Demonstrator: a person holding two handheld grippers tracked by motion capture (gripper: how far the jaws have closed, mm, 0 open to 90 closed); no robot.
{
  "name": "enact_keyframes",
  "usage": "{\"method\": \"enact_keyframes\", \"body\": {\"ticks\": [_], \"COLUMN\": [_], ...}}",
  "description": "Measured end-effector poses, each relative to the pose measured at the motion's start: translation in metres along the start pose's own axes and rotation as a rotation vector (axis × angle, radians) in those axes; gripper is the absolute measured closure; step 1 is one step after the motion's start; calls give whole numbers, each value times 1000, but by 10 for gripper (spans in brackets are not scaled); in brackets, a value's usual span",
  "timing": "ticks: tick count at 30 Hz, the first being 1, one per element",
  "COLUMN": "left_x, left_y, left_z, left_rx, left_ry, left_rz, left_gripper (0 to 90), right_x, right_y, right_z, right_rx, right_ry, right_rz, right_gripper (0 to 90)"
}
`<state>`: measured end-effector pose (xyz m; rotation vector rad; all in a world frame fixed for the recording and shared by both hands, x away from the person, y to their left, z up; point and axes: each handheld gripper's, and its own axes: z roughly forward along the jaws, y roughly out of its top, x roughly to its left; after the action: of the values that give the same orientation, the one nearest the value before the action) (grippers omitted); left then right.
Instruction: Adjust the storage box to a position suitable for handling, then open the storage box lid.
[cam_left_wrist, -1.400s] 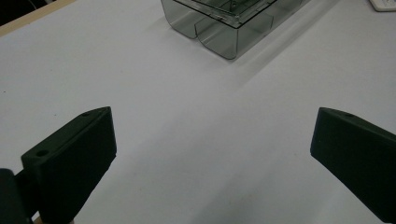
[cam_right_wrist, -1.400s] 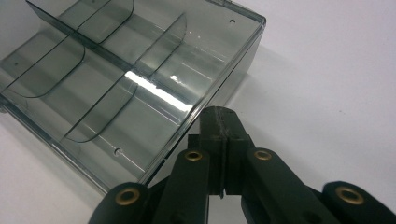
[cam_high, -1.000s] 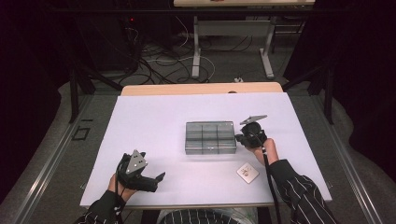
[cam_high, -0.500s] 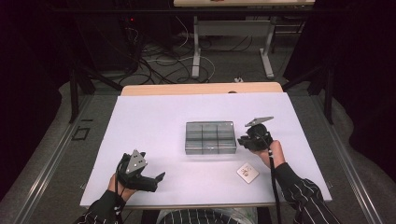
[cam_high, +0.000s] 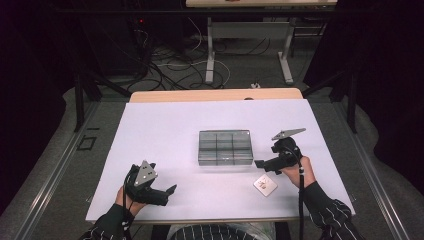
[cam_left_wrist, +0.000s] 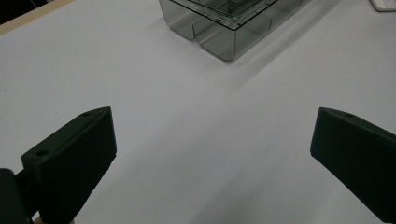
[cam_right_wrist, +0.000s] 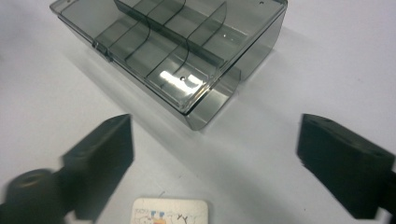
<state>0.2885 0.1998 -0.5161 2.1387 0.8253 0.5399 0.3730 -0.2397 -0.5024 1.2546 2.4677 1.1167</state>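
1. A clear compartment box (cam_high: 225, 147), lid shut, sits mid-table on the white sheet (cam_high: 160, 125).
2. The right gripper (cam_high: 260, 164), just right of the box, has just been opening; its jaws stand wide with nothing between them.
3. A small card (cam_high: 265, 184) lies near the box's front right corner, probably the next pickup.
4. The left gripper (cam_high: 171, 190) hovers well left of the box, jaws apart and empty.

A lab or recording studio is suggested by dark curtained surroundings, loose cables (cam_high: 170, 60) tangled on the floor, and a white-covered table (cam_high: 165, 130).
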Motion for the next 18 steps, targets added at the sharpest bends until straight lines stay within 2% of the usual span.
{"method": "enact_keyframes", "body": {"ticks": [2,6,12,18], "left_x": [0,-1,0,1], "left_y": [0,0,0,0], "left_z": [0,0,1,0], "left_rx": [0,0,-4,-2], "left_ry": [-1,-4,1,0], "left_rz": [1,3,4,5], "left_gripper": [3,4,3,3], "right_x": [1,1,4,18], "right_y": [0,-1,-1,0], "right_z": [0,-1,-2,-4], "right_rx": [2,-30,-44,-69], "right_ry": [-1,36,44,89], "right_rz": [5,-5,-19,-47], "right_gripper": [0,0,0,0]}}
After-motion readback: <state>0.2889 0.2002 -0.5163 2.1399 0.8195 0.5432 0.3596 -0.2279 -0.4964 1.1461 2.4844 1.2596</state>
